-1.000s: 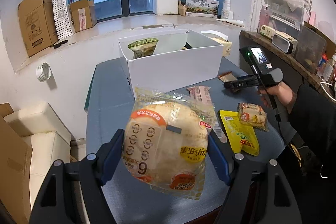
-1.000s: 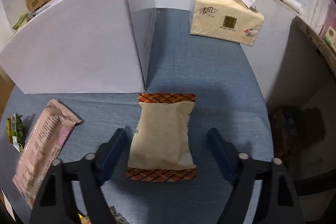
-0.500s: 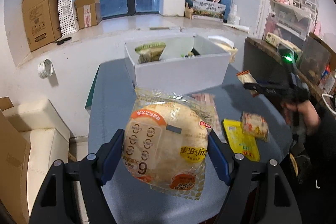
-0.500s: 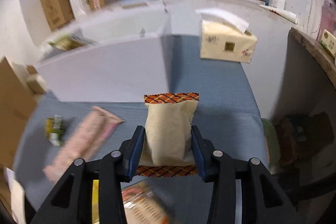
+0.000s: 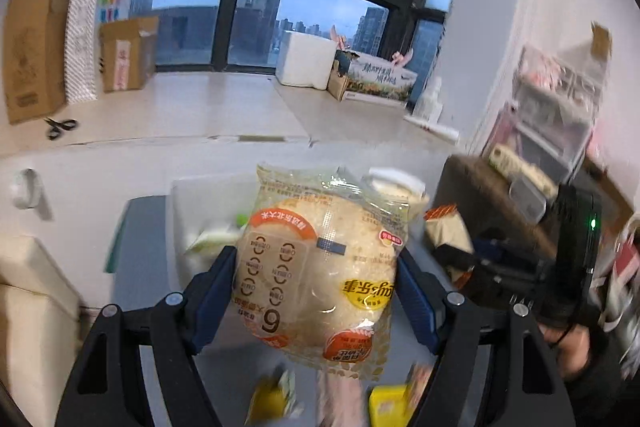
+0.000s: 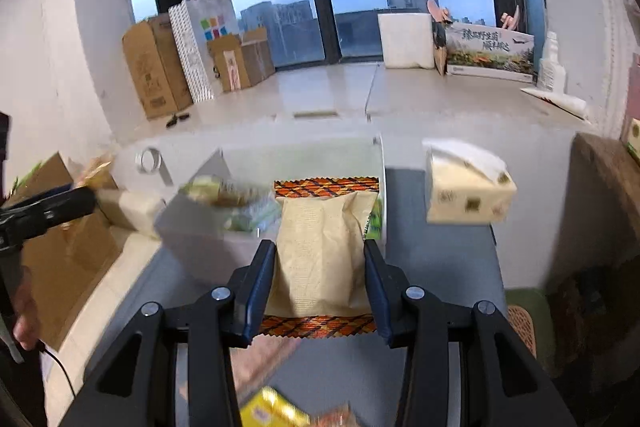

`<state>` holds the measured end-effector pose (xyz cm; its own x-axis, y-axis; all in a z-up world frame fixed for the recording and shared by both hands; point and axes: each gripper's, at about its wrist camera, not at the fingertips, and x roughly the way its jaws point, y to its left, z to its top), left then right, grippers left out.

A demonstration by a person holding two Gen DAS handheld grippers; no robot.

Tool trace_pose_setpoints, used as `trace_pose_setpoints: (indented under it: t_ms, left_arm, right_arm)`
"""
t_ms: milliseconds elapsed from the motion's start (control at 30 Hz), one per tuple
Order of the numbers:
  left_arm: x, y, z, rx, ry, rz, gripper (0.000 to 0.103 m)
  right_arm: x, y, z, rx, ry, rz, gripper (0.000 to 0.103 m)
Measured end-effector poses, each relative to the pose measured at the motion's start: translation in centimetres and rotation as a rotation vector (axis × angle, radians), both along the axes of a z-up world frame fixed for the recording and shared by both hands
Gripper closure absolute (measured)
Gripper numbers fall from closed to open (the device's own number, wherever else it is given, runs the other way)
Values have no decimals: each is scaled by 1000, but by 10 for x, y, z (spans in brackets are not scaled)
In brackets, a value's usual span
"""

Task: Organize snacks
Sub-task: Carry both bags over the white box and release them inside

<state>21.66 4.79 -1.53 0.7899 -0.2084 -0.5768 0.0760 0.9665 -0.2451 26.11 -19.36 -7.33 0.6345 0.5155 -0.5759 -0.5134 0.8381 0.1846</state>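
Observation:
My left gripper (image 5: pixel 316 279) is shut on a round bread bun in a clear wrapper with orange labels (image 5: pixel 320 275), held in the air above the table in front of the white box (image 5: pixel 188 223). My right gripper (image 6: pixel 320 267) is shut on a beige snack packet with orange plaid ends (image 6: pixel 320 255), lifted and close to the white box (image 6: pixel 200 239), which holds green packets. The right gripper and its packet (image 5: pixel 444 231) show at the right of the left wrist view. The left gripper (image 6: pixel 48 211) shows at the left of the right wrist view.
A tissue box (image 6: pixel 468 187) stands on the grey table (image 6: pixel 440 267) right of the white box. Yellow snack packets (image 5: pixel 384 407) lie on the table below the grippers. Cardboard boxes (image 6: pixel 160 67) and a foam box (image 6: pixel 404 39) stand on the window sill. A shelf (image 5: pixel 560 107) is at the right.
My right gripper closed on the beige packet, lifted it off the table and carried it toward the white box. My left gripper rose and moved forward with the bun.

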Motion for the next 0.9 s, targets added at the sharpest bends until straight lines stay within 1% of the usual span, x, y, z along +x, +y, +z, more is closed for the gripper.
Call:
trace_pose_setpoints:
  t_ms: [33, 100, 167, 233, 267, 300, 333, 400, 433, 500, 600, 700, 800, 900]
  left_arm:
    - [13, 0, -1, -8, 12, 6, 23]
    - [46, -1, -8, -1, 49, 49, 23]
    - [67, -3, -17, -6, 77, 54, 23]
    - [84, -4, -27, -11, 104, 55, 23]
    - [93, -2, -33, -12, 121, 73, 22]
    - [96, -1, -36, -13, 128, 82, 16]
    - [99, 1, -40, -10, 142, 95, 0]
    - [100, 6, -44, -6, 148, 115, 0]
    - [97, 8, -45, -12, 139, 104, 0]
    - [93, 11, -44, -30, 128, 75, 0]
    - [88, 13, -43, -37, 123, 71, 0]
    - [83, 11, -42, -11, 123, 65, 0]
    - [76, 7, -39, 32, 117, 63, 0]
    - [64, 3, -33, 55, 108, 55, 0]
  right_arm:
    - [16, 3, 3, 20, 19, -11, 56]
    - [40, 7, 6, 58, 52, -7, 56]
    - [64, 14, 5, 65, 91, -15, 56]
    - [80, 22, 1, 28, 108, -15, 56]
    - [89, 29, -1, 0, 104, -15, 55]
    - [94, 33, -3, -11, 108, -4, 55]
    - [98, 34, -4, -21, 110, -2, 53]
    - [105, 40, -8, -51, 104, -1, 27]
    - [108, 42, -12, -75, 110, -2, 0]
    - [109, 43, -16, -104, 96, 1, 0]
    - [105, 40, -23, -110, 103, 23, 0]
    - [104, 36, -26, -97, 122, 17, 0]
    - [99, 34, -25, -92, 116, 17, 0]
    - [91, 34, -18, -77, 101, 28, 0]
